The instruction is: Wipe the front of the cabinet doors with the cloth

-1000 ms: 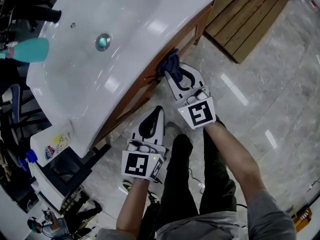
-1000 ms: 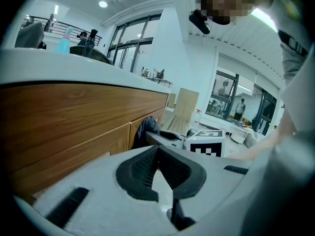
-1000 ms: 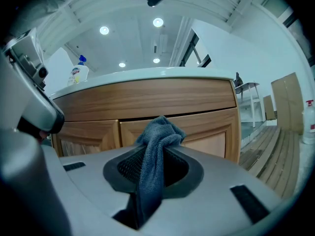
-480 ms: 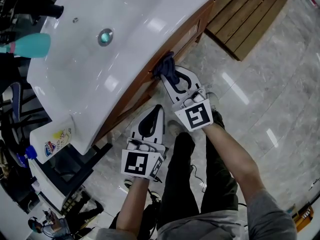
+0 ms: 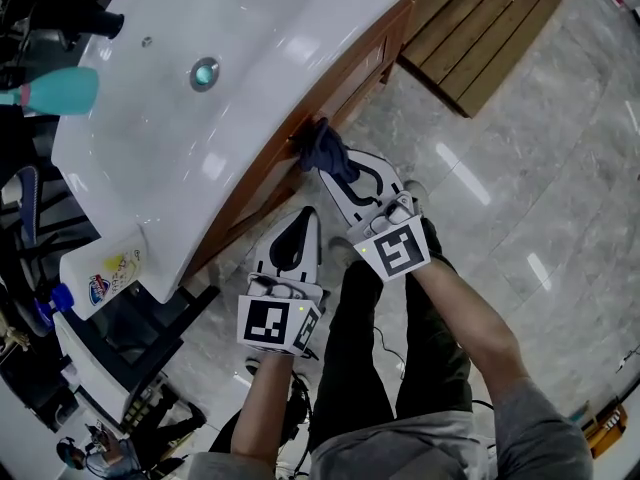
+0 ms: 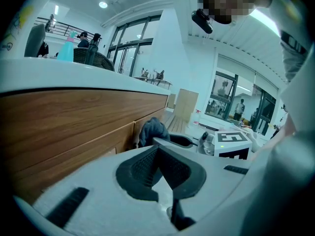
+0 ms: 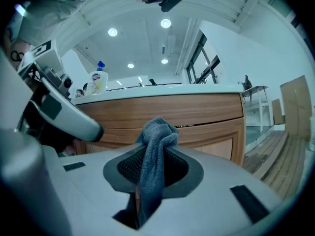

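Blue-grey cloth, bunched long-ways and clamped in my right gripper, lies at the jaw tips against the wooden cabinet door, straight ahead under the counter edge. My left gripper hangs beside it, jaws together, empty. The bottle label is unreadable.

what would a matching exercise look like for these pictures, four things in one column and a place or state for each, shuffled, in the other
Column one:
1 cloth
2 left tool
3 teal bottle
4 wooden slats

Column two:
a on the floor
b shut, holding nothing
c pinched in the right tool, at the cabinet front
d up by the sink

Pairs: 1-c, 2-b, 3-d, 4-a
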Motion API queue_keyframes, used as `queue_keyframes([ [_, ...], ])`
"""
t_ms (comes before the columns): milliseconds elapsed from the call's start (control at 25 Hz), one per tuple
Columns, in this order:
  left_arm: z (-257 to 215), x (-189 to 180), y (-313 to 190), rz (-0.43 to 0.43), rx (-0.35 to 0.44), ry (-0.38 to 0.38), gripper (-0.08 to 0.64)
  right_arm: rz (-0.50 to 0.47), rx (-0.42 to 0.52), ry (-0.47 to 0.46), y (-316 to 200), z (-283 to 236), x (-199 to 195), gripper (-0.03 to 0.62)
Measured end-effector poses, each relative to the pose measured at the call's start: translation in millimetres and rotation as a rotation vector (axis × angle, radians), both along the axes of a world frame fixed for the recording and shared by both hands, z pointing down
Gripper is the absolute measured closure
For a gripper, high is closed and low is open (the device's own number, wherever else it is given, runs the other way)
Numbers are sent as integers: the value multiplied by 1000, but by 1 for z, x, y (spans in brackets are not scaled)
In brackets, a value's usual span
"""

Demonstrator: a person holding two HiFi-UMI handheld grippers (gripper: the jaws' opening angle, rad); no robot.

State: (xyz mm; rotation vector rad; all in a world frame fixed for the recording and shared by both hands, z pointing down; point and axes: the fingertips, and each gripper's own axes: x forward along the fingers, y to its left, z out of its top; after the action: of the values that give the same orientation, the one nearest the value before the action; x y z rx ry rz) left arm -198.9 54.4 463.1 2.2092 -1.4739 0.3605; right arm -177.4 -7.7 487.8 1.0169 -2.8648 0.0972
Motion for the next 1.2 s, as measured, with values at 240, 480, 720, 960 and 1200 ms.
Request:
queue_keyframes([
  [240, -1, 5, -4, -1, 6, 9, 552, 16, -30, 10, 8, 6, 17, 518],
  [480, 10, 10, -1, 1, -11, 16, 552, 15, -73, 61, 5, 41, 21, 517],
  [720, 22, 11, 1, 0, -31, 17, 552, 14, -108, 102, -9, 73, 16, 517],
  [960, 32, 10, 0, -4, -50, 15, 552, -1, -115, 125, -23, 92, 3, 517],
  [1200, 43, 10, 0, -4, -75, 18, 552, 10, -123, 115, -36, 97, -8, 517],
])
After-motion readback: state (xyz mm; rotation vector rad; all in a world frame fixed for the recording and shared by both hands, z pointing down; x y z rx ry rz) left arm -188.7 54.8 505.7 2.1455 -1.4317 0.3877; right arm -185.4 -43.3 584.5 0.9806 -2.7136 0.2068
